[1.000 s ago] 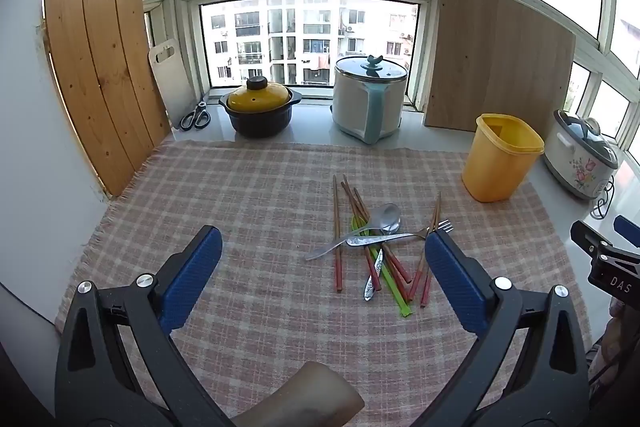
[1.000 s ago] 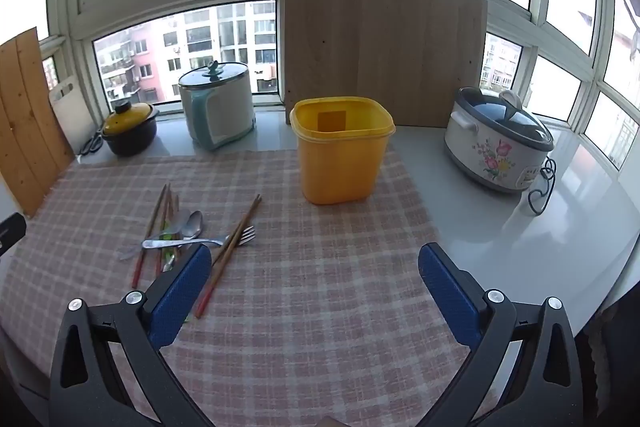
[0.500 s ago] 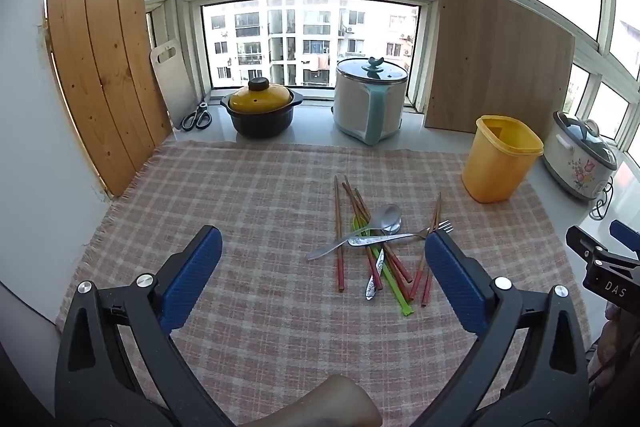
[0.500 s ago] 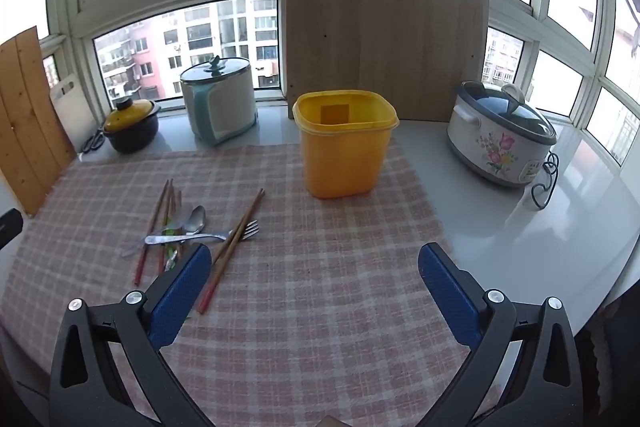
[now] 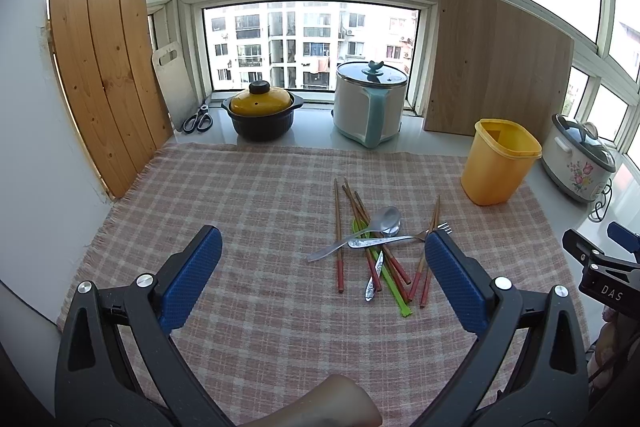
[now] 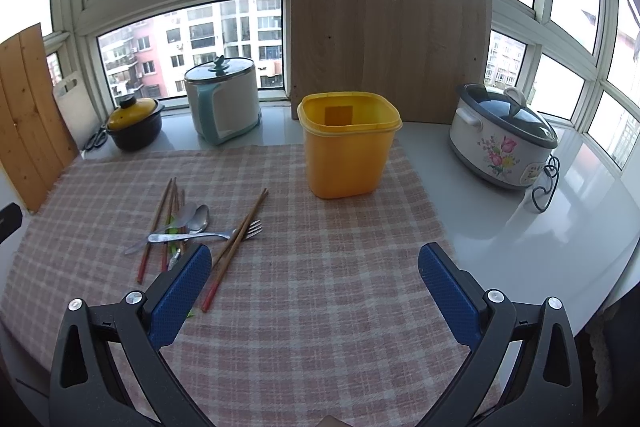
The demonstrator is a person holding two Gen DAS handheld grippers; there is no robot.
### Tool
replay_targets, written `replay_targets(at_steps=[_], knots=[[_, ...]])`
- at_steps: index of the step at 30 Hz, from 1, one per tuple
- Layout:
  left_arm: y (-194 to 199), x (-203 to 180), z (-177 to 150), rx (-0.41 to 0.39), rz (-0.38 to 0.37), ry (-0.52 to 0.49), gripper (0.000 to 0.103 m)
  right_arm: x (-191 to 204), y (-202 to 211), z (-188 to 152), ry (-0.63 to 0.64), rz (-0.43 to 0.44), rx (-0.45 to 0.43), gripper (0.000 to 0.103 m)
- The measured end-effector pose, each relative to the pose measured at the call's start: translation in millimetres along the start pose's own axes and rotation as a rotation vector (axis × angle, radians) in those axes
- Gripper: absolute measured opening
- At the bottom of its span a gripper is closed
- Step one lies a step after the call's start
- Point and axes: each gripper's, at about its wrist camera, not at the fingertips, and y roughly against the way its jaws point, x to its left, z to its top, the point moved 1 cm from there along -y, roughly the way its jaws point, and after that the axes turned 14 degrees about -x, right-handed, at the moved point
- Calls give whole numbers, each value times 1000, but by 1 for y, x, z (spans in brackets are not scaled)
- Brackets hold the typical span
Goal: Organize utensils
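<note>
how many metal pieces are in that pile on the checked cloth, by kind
silver metal spoons: 2
silver metal fork: 1
total: 3

The left tongs [image 5: 322, 263] have black plastic arms, each ending in a blue pad with a fine diamond texture, and silver screws [image 5: 145, 280] at the joints. The right tongs [image 6: 314, 275] are built alike; seen from the left camera, their black body carries white letters "DAS" [image 5: 611, 295].
</note>
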Motion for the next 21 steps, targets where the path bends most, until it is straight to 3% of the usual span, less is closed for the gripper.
replay_targets(at_steps=[21], knots=[[7, -5, 7, -4, -1, -3, 103, -2, 0, 0, -5, 3, 6, 102]])
